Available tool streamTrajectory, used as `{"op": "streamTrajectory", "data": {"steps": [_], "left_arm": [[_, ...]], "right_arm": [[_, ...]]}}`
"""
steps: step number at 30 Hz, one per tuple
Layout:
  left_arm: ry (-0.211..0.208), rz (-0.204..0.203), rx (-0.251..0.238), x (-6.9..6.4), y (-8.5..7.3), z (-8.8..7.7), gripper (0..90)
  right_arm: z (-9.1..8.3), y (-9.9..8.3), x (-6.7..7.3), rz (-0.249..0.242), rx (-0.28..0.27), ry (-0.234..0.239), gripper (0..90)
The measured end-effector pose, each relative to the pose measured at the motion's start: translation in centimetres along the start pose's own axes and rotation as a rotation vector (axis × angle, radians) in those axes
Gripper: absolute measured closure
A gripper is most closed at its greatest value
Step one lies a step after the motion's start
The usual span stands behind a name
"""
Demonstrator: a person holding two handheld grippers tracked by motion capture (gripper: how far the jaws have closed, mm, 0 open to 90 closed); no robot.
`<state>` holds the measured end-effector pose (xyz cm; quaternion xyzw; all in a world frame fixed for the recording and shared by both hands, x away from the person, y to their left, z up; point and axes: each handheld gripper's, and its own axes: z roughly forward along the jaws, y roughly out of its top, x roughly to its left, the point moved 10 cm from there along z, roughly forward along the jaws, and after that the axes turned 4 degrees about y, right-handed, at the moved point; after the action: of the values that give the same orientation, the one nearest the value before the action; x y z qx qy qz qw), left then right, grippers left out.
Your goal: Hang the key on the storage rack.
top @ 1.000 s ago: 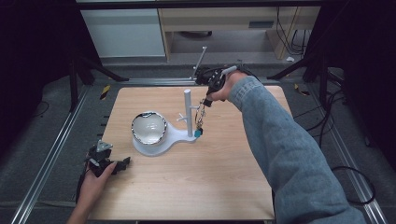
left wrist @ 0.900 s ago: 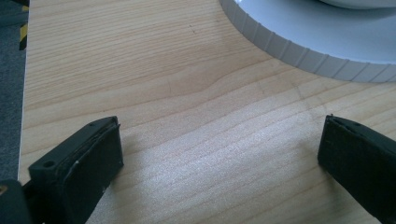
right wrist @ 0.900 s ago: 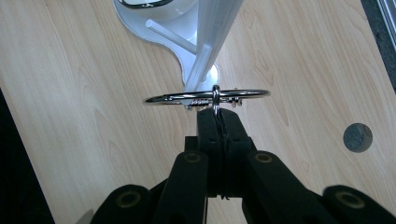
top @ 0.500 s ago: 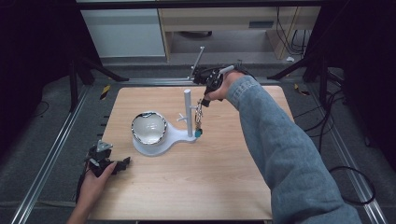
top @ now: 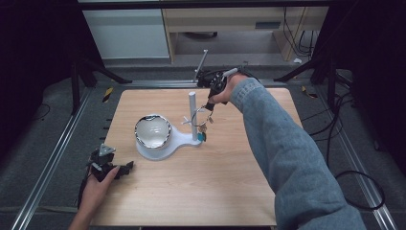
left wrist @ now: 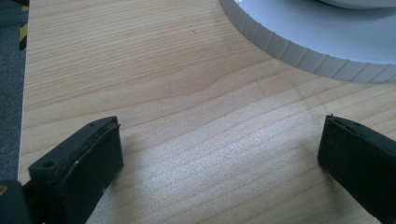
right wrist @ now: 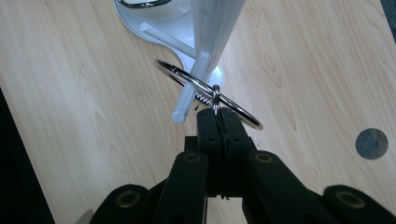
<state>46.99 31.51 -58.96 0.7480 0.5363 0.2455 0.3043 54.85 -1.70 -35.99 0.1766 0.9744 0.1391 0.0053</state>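
A white stand (top: pixel 192 112) with an upright post and short pegs rises from a white base that also holds a shiny bowl (top: pixel 152 131). My right gripper (top: pixel 209 106) is shut on a metal key ring (top: pixel 200 115) beside the post, and keys with a teal tag (top: pixel 201 135) dangle below it. In the right gripper view the closed jaws (right wrist: pixel 217 114) pinch the ring (right wrist: pixel 238 109), which crosses a white peg (right wrist: pixel 189 93); the peg seems to pass through it. My left gripper (top: pixel 122 168) rests open on the table's front left, its jaws (left wrist: pixel 219 140) wide apart over bare wood.
The ribbed edge of the white base (left wrist: pixel 317 42) lies just ahead of the left gripper. A round hole (right wrist: pixel 371 143) sits in the tabletop near the right gripper. Metal rails run along both table sides, and a cabinet stands behind.
The right hand has edged slightly left toward the post with the ring in its jaws. The left hand has not moved.
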Motion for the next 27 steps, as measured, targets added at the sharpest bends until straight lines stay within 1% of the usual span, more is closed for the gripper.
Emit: {"op": "streamTrajectory", "data": {"steps": [9,16,18,24,27], "left_arm": [[0.0,0.0,0.0,0.0,0.0,0.0,0.0],[0.0,0.0,0.0,0.0,0.0,0.0,0.0],[0.0,0.0,0.0,0.0,0.0,0.0,0.0],[0.0,0.0,0.0,0.0,0.0,0.0,0.0],[0.0,0.0,0.0,0.0,0.0,0.0,0.0]], "right_arm": [[0.5,-0.1,-0.6,0.009,0.006,0.016,88.5],[0.8,0.3,-0.6,0.003,0.003,0.018,86.8],[0.8,0.3,-0.6,0.006,-0.001,0.012,84.9],[0.4,0.0,-1.0,0.011,-0.01,0.0,84.5],[0.1,-0.1,-1.3,0.018,-0.018,-0.017,84.1]]}}
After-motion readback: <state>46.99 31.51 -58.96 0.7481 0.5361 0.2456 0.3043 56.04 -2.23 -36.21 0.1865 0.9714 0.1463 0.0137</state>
